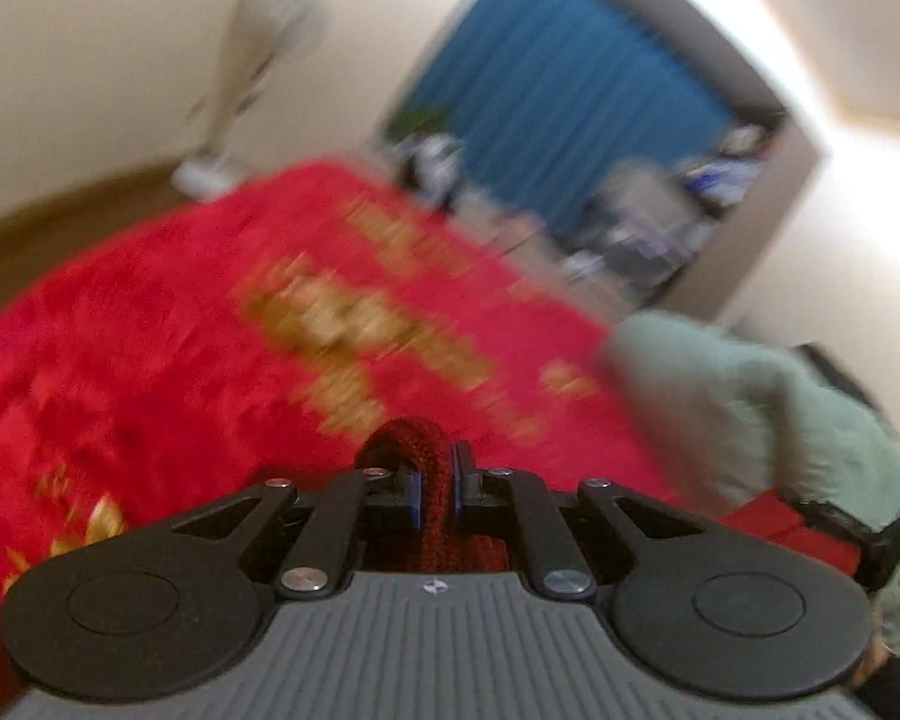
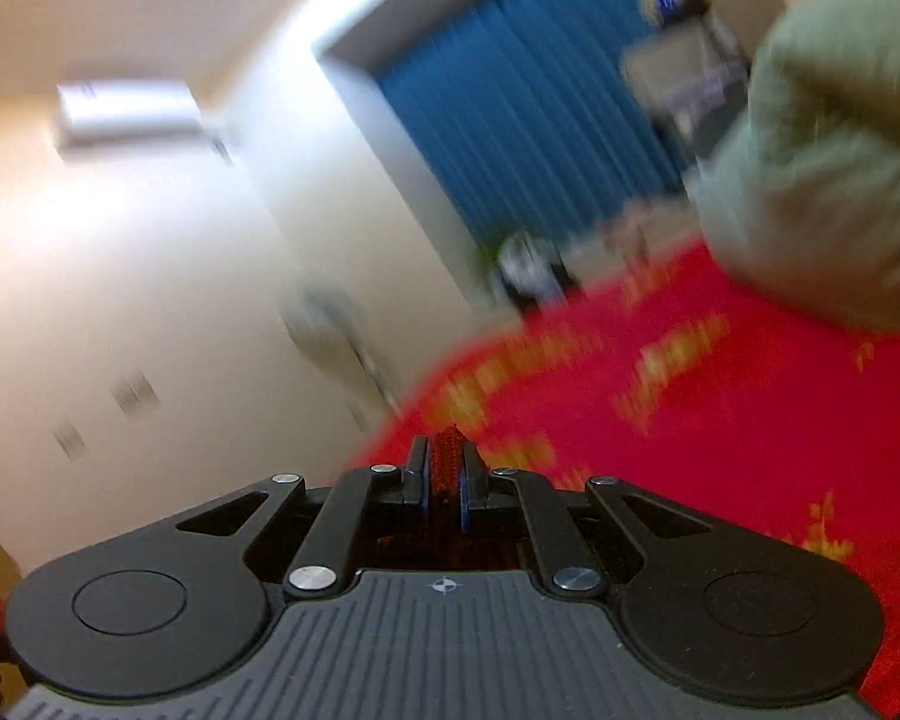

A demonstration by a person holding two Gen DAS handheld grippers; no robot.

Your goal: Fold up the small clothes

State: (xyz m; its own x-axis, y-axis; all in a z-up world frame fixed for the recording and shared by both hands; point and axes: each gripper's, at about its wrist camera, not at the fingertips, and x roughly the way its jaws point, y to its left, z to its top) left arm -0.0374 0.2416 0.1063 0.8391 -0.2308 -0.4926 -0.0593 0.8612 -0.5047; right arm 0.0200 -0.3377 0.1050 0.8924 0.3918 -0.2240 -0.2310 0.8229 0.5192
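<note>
Both grippers pinch one dark red knit garment, lifted over the red blanket.
Left gripper jaws press on the knit; right gripper likewise; I judge the garment spans between my hands, neither nearer; sleeve alongside.

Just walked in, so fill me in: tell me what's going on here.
A person is folding a small dark red knitted garment over a bed with a red and gold blanket. The left gripper and the right gripper are each shut on a bunch of it. A grey-green sleeve shows beside them.
</note>
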